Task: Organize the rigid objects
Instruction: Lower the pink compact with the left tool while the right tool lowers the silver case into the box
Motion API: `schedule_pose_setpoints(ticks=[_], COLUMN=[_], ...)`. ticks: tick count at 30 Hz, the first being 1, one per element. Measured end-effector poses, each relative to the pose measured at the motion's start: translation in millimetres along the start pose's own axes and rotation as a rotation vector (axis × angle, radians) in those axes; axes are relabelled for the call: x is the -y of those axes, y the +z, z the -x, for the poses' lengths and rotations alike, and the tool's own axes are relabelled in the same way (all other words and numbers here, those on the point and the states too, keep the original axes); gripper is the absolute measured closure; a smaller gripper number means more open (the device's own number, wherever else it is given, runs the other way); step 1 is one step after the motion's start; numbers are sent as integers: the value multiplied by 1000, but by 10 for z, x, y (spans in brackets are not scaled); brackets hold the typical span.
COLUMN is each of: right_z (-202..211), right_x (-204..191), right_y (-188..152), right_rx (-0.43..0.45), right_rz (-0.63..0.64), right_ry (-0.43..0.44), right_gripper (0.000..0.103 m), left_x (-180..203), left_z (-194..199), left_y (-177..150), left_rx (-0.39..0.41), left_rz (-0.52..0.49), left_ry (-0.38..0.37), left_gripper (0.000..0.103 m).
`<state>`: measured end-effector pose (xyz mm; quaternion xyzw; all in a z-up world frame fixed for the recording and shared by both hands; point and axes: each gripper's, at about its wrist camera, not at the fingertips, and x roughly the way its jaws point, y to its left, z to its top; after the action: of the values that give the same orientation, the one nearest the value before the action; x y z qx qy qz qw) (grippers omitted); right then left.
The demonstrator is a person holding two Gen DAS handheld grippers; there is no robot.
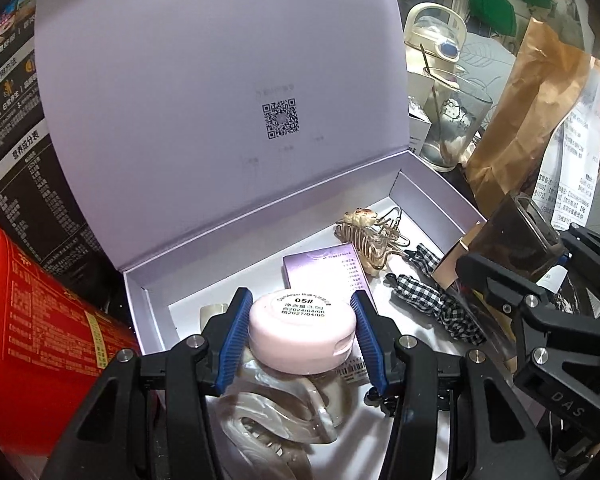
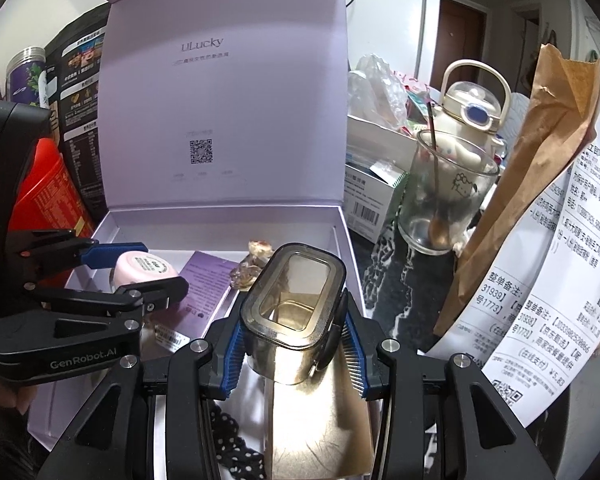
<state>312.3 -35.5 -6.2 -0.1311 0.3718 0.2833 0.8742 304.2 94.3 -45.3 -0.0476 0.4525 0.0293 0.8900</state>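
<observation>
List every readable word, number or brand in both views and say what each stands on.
"ULucky": inside of the open box lid, above a QR code; the small line beneath is too blurred.
"05#", "3.5g", "2024/04/0?", "2027/04/05": label on the pink compact in the left claw.
"GenRobot.AI": left claw body, in the right wrist view.
"DAS": right claw body, in the left wrist view.
"¥5.83": receipt; the rest is too small.

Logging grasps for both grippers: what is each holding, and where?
Left gripper pinches the pink round compact across its sides. Right gripper clamps the gold-tinted rectangular container just below its rim.
</observation>
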Motion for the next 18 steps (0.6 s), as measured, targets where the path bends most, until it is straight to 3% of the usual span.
schedule_pose_setpoints(ticks=[6,10,18], right_z=[23,77,166], right_x=[23,-4,27], right_y=[20,45,69], right_rx=[2,21,31], right_rz=[-17,-15,-47], right_ry=[20,46,40], right_gripper=[60,44,36], left_x=[17,5,-89], left_z=[114,238,411], left_y=[14,32,97], left_rx=[42,79,100], left_rz=[-5,-9,24], left_ry=[0,7,-27], left_gripper=[53,53,53])
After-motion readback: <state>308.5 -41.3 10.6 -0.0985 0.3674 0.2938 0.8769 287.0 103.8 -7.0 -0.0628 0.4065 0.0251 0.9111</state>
